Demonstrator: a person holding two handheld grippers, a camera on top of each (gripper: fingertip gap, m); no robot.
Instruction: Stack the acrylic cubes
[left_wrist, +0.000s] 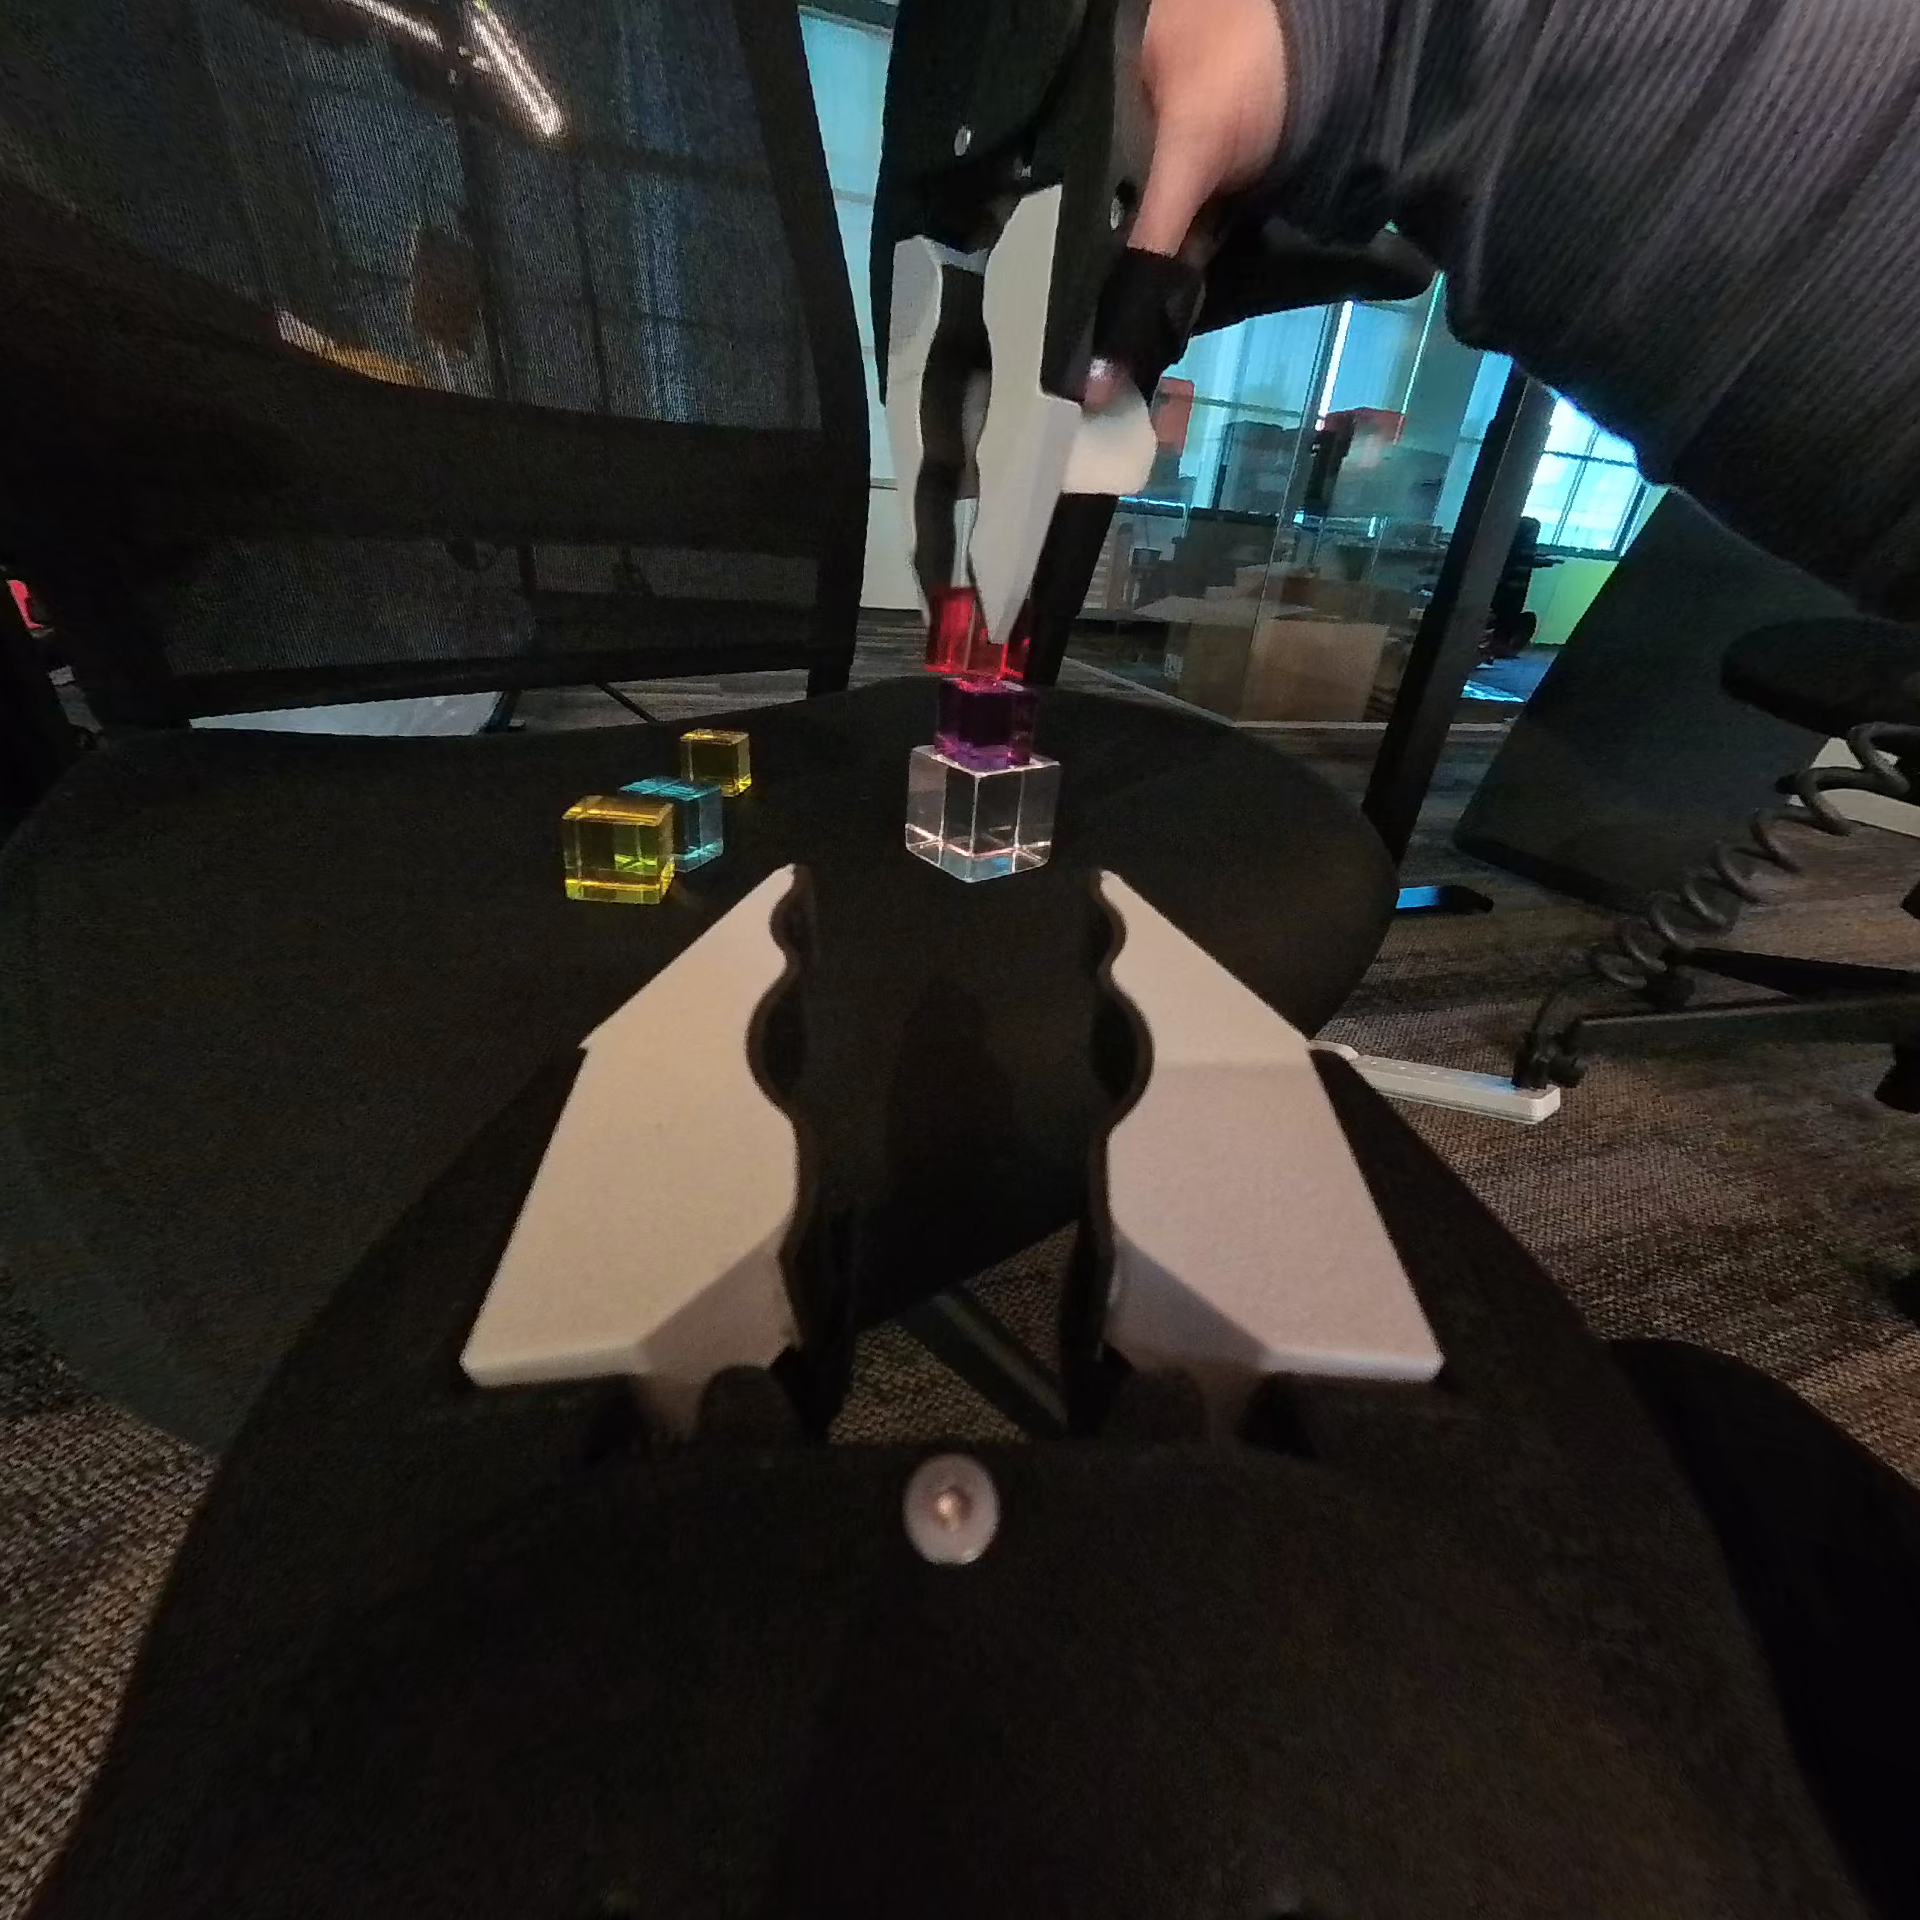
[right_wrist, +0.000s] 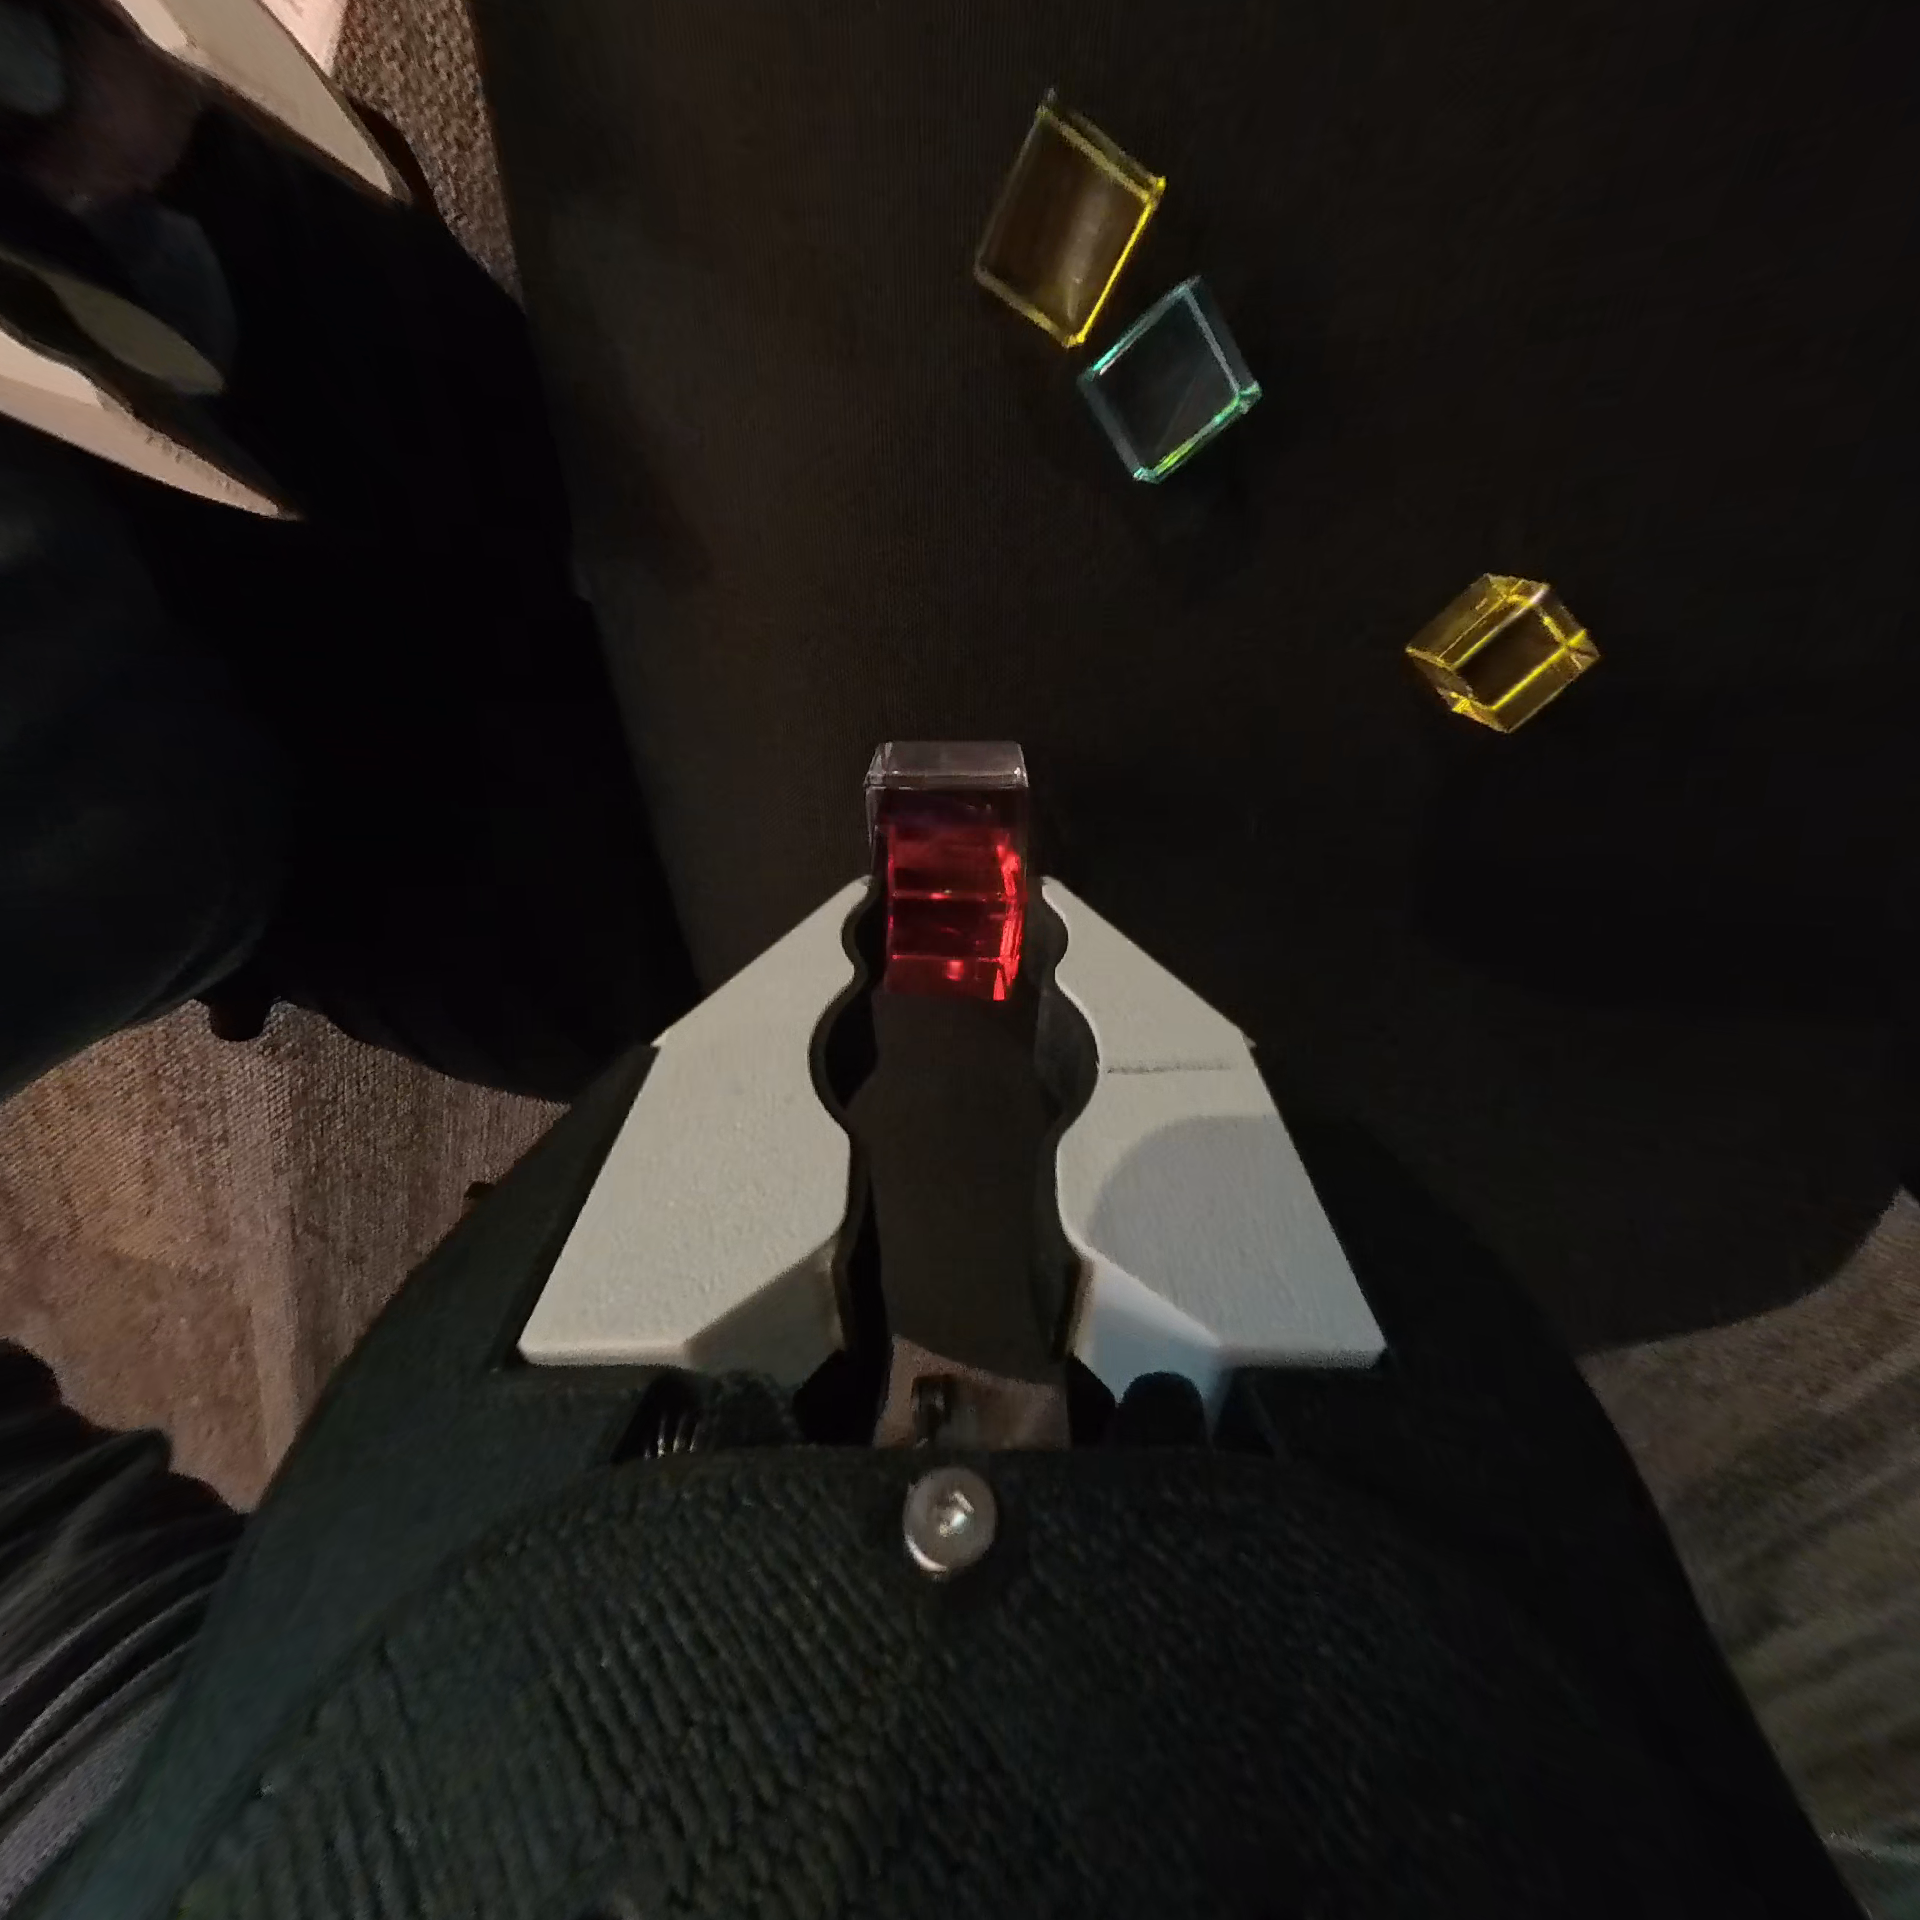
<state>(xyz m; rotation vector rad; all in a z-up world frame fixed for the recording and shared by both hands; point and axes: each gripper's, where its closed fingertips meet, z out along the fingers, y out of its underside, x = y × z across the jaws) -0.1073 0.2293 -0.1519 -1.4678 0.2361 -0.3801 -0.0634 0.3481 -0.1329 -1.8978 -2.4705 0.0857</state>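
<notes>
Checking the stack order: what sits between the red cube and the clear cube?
A purple cube, resting on the clear cube below the red cube; left wrist view.

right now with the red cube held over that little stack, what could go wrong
1. The small purple translucent cube sits on a larger clear acrylic cube on a soft black chair seat; a push could topple both.
2. The right gripper pinches the red translucent cube near its fingertips; it might slip.

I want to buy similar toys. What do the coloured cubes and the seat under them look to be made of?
The cubes, like the red cube and yellow cube, look like clear tinted acrylic or glass: see-through, glossy, bright sharp edges. The seat looks like matte black woven fabric, with no shine.
</notes>
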